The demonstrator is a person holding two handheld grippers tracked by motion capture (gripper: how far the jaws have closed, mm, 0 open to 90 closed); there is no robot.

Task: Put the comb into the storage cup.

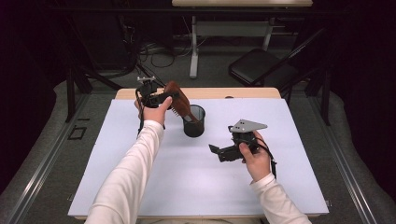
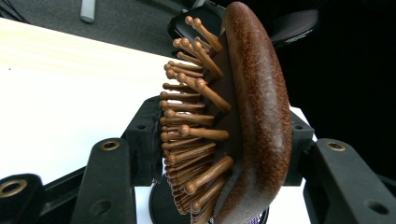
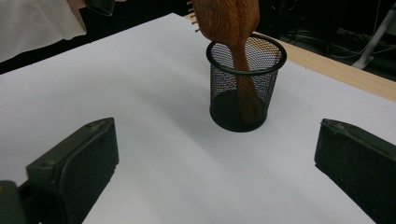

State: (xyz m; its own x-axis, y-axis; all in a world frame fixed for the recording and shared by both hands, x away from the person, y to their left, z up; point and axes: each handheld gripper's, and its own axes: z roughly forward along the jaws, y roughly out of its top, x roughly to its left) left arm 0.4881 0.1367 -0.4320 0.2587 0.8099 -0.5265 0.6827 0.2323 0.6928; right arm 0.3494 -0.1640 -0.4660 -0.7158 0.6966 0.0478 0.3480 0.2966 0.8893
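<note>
A brown wooden hairbrush (image 1: 180,103) leans with its handle inside a black mesh cup (image 1: 194,121) near the back middle of the white sheet. My left gripper (image 1: 164,97) is shut on the brush head (image 2: 243,116), bristles on one side and the smooth back on the other. In the right gripper view the handle (image 3: 245,84) reaches the bottom of the cup (image 3: 243,88). My right gripper (image 1: 216,151) hovers low over the sheet to the right of the cup, open, with nothing between its jaws (image 3: 215,168).
A white sheet (image 1: 196,177) covers most of the wooden table (image 1: 215,93). Beyond the table stand a folding chair (image 1: 261,67), a white desk leg (image 1: 194,46) and floor cables. A sleeve (image 3: 37,23) shows at upper left.
</note>
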